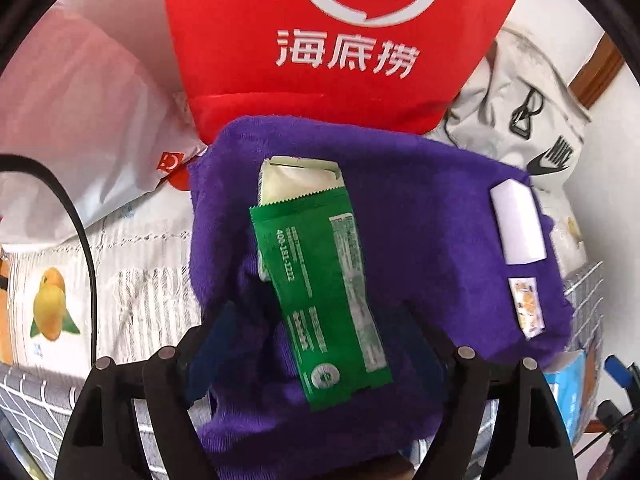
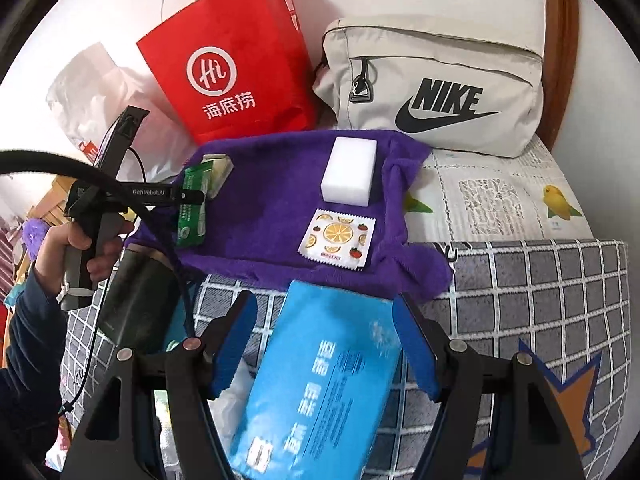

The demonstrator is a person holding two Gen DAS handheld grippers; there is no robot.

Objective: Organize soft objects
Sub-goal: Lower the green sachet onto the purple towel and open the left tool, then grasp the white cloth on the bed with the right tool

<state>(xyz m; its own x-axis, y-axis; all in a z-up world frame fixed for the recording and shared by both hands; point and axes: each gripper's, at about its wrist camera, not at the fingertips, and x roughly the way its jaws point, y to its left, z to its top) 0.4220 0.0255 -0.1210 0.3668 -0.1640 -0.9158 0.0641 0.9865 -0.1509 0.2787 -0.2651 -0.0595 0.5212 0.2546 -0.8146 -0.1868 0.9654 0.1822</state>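
Observation:
A purple towel [image 1: 420, 220] [image 2: 272, 200] lies spread on the bed. On it rest a green packet [image 1: 328, 288] [image 2: 192, 208] over a cream carton [image 1: 296, 180], a white sponge block [image 2: 350, 170] [image 1: 518, 224] and a citrus-print sachet [image 2: 338, 240] [image 1: 528, 308]. My left gripper [image 1: 320, 344] points down over the towel's near left part. Its jaws stand wide, with the green packet between them and untouched by the pads. My right gripper [image 2: 326, 344] is shut on a blue tissue pack [image 2: 320, 380], held just in front of the towel's near edge.
A red paper bag [image 2: 240, 72] [image 1: 320, 60] and a grey Nike bag [image 2: 432, 84] stand against the wall behind the towel. A white plastic bag [image 1: 80, 120] lies at the left. A grid-pattern sheet [image 2: 540, 300] covers the bed's front. A hand [image 2: 76, 240] grips the left gripper's handle.

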